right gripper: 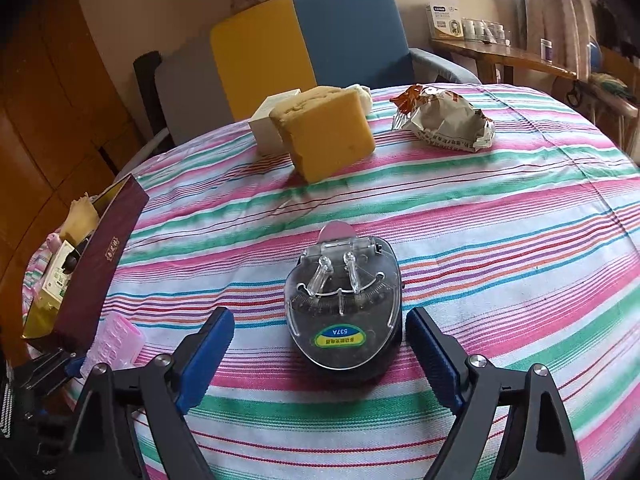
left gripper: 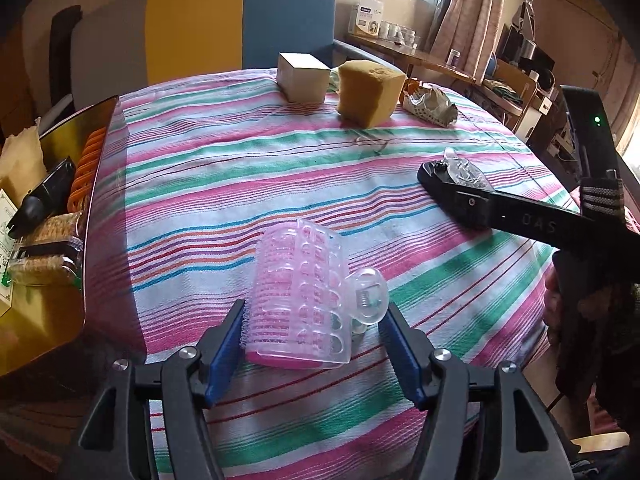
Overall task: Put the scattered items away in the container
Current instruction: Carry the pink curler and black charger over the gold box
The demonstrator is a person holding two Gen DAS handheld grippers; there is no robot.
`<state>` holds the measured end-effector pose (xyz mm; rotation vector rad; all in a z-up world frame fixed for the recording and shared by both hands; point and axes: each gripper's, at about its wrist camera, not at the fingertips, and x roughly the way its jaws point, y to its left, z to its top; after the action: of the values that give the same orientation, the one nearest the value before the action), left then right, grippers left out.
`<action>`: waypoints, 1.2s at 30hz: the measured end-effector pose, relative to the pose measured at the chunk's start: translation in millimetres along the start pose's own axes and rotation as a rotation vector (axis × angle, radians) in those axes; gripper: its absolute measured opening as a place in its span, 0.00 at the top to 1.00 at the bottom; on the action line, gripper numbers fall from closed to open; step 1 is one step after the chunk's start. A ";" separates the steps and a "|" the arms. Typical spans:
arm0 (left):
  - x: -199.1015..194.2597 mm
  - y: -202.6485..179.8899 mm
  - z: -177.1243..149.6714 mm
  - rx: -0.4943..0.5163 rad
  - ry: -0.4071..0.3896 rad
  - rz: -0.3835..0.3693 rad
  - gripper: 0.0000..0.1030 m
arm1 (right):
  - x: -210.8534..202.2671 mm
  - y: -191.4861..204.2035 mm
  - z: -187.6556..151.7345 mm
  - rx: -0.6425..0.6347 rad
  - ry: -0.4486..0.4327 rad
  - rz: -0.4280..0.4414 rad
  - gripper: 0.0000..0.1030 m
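Note:
A pink clear plastic hair roller with a clip [left gripper: 302, 296] lies on the striped tablecloth between the blue pads of my open left gripper [left gripper: 316, 334]; the left pad is close to its side. A black charger with a clear lid [right gripper: 344, 312] lies between the pads of my open right gripper [right gripper: 320, 344], not touching either. The charger [left gripper: 460, 174] and the right gripper's arm also show in the left wrist view. The container is a dark red box with a gold inside [left gripper: 100, 128] at the table's left edge, also in the right wrist view [right gripper: 108, 240]. It holds several items.
At the far side of the table stand a white box [left gripper: 304, 76], a yellow sponge [left gripper: 368, 90] and a crumpled snack packet [left gripper: 430, 104]. A yellow and blue chair back [left gripper: 240, 20] is behind the table. The roller shows at the right wrist view's left [right gripper: 114, 340].

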<state>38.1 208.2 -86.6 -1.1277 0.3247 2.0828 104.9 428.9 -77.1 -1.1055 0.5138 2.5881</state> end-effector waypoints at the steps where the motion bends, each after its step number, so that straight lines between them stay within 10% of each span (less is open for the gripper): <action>1: -0.2 -0.6 -0.8 0.002 -0.007 0.002 0.35 | 1.9 0.1 1.4 -0.007 0.004 -0.021 0.29; 11: -3.0 -5.0 -6.0 0.026 -0.048 0.050 0.41 | 1.1 12.6 -4.0 -0.109 0.021 -0.094 0.42; 36: -85.1 50.7 -4.6 -0.129 -0.235 0.118 0.42 | -19.1 87.7 -1.3 -0.146 0.050 0.177 0.42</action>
<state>34.6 129.2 -26.8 -0.9422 0.1478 2.3412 84.6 347.4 -45.3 -1.2255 0.4592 2.7956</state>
